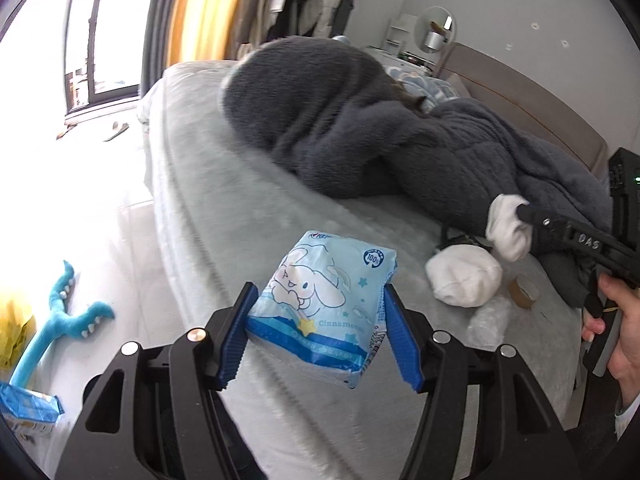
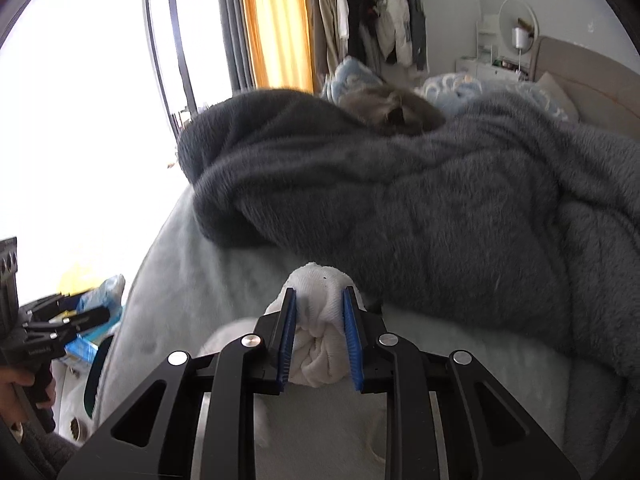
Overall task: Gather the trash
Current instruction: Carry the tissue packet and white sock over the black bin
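My left gripper (image 1: 318, 332) is shut on a light blue cartoon-printed tissue pack (image 1: 324, 304) and holds it over the near edge of the bed (image 1: 224, 200). My right gripper (image 2: 319, 338) is shut on a white rolled cloth (image 2: 318, 320); it also shows in the left wrist view (image 1: 508, 228), at the right. A second white bundle (image 1: 464, 278) lies on the bed just below it, next to a small brown tape roll (image 1: 524, 292) and a crumpled clear plastic piece (image 1: 490, 318).
A dark grey fleece blanket (image 2: 420, 208) is heaped across the bed, with a cat (image 2: 392, 112) lying behind it. On the floor at the left lie a teal plush toy (image 1: 60, 320), a blue pack (image 1: 28, 408) and a yellow bag (image 1: 12, 328). A window and curtains stand beyond.
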`<state>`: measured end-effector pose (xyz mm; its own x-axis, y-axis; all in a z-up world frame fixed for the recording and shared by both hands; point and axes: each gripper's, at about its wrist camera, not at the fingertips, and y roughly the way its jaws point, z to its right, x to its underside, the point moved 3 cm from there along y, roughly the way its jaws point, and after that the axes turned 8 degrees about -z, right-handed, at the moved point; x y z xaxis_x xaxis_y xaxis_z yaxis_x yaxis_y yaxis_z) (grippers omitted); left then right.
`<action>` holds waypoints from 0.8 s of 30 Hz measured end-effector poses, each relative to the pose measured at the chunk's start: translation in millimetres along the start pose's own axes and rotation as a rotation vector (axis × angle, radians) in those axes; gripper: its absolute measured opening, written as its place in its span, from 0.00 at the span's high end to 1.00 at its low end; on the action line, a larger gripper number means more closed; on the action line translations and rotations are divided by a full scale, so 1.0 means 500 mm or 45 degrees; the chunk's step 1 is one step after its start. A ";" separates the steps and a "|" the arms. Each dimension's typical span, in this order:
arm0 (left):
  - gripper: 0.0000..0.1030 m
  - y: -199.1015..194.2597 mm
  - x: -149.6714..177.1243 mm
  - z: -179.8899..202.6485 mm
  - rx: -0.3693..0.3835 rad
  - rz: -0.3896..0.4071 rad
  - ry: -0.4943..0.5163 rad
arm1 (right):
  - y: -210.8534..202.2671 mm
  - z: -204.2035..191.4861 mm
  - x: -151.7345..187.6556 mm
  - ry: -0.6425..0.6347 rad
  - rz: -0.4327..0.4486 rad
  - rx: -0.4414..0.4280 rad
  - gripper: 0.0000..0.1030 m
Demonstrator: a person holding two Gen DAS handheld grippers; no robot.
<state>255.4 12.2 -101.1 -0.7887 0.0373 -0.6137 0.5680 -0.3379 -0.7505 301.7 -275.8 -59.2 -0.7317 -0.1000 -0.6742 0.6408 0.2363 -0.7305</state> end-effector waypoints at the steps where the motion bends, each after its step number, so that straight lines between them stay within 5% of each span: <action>1: 0.37 -0.004 0.001 -0.010 -0.014 0.000 -0.008 | -0.003 -0.009 -0.005 -0.006 0.019 0.000 0.77; 9: 0.37 -0.024 0.015 -0.086 -0.106 -0.026 -0.086 | -0.010 -0.108 -0.031 -0.079 0.095 -0.077 0.77; 24: 0.37 -0.038 0.079 -0.233 -0.254 -0.175 -0.235 | 0.064 -0.332 -0.030 -0.231 0.004 -0.268 0.77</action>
<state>240.6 129.6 -139.6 -0.8805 -0.1081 -0.4616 0.4734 -0.1495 -0.8680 294.8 -106.3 -54.5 -0.6638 -0.2660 -0.6990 0.5668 0.4307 -0.7023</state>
